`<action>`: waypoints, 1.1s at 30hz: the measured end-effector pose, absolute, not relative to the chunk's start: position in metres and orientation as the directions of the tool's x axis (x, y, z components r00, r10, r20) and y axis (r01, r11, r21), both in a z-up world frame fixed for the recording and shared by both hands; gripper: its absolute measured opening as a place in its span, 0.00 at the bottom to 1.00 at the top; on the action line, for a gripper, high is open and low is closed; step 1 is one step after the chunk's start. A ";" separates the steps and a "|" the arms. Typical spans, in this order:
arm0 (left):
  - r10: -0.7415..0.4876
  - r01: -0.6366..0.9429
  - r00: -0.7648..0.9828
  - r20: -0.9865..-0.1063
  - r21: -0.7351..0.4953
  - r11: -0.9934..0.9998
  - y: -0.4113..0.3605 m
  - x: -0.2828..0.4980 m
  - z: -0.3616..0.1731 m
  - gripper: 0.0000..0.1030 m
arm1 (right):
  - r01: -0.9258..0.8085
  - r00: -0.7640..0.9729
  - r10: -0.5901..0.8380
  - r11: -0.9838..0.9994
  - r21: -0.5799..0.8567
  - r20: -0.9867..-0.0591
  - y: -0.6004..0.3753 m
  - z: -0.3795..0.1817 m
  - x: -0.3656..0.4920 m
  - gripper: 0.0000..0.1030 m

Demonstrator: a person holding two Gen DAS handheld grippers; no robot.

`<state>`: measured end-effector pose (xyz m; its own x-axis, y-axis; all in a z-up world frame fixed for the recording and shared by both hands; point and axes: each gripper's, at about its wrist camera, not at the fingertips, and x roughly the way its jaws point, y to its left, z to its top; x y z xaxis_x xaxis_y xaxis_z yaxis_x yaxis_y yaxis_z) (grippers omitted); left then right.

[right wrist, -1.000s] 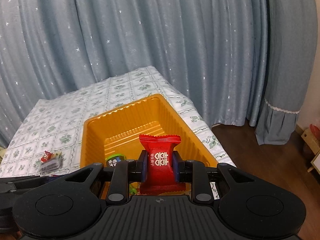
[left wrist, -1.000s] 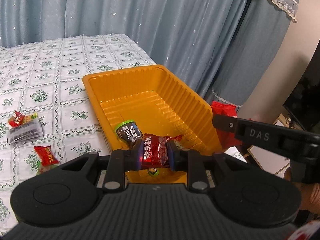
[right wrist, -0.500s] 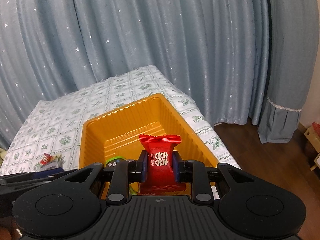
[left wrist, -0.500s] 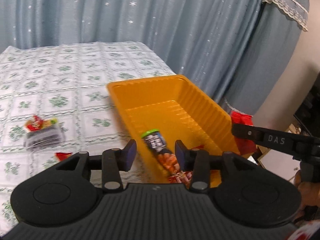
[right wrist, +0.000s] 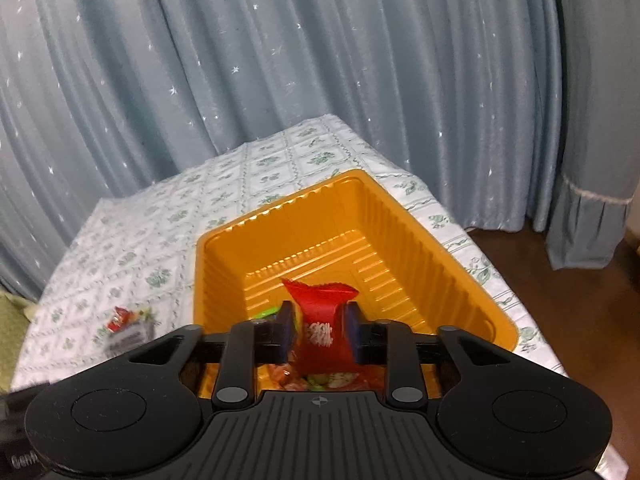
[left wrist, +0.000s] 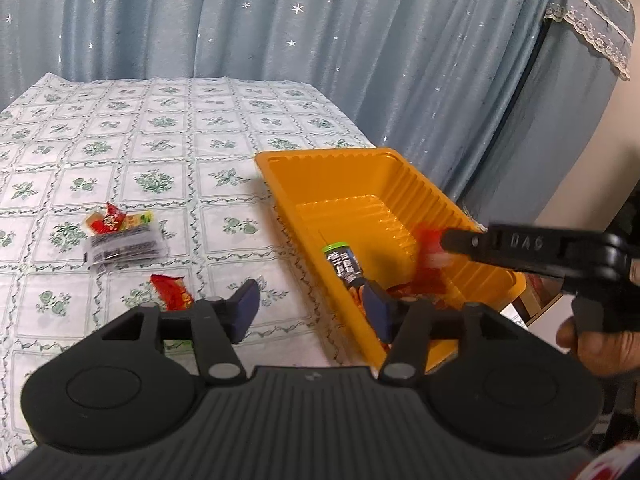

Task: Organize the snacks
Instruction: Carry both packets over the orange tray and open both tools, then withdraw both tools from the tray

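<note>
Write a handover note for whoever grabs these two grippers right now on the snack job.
Left gripper: open and empty, jaws just opened, over the near left edge of the orange tray.
Right gripper: over the tray, jaws just opening. The red packet is between them, blurred, apparently slipping free.
Done: a green-capped dark packet and some other snacks lie in the tray.
Left: a small red snack and a clear-wrapped bundle on the tablecloth, left of the tray, probably go in next.
</note>
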<state>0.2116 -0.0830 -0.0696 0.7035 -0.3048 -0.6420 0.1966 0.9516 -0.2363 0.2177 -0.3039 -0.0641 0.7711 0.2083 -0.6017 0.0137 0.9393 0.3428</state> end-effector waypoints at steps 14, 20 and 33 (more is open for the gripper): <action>-0.246 0.165 0.733 -0.634 -0.185 0.969 -0.060 0.159 -0.048 0.68 | 0.098 0.802 0.125 0.937 0.336 -0.584 -0.302 -0.037 0.144 0.65; -0.237 0.171 0.736 -0.634 -0.164 0.971 -0.053 0.130 -0.037 0.74 | 0.122 0.792 0.111 0.935 0.333 -0.600 -0.292 -0.030 0.107 0.66; -0.222 0.156 0.743 -0.631 -0.159 0.975 -0.034 0.093 -0.018 0.88 | 0.118 0.782 0.044 0.969 0.217 -0.621 -0.259 -0.018 0.055 0.72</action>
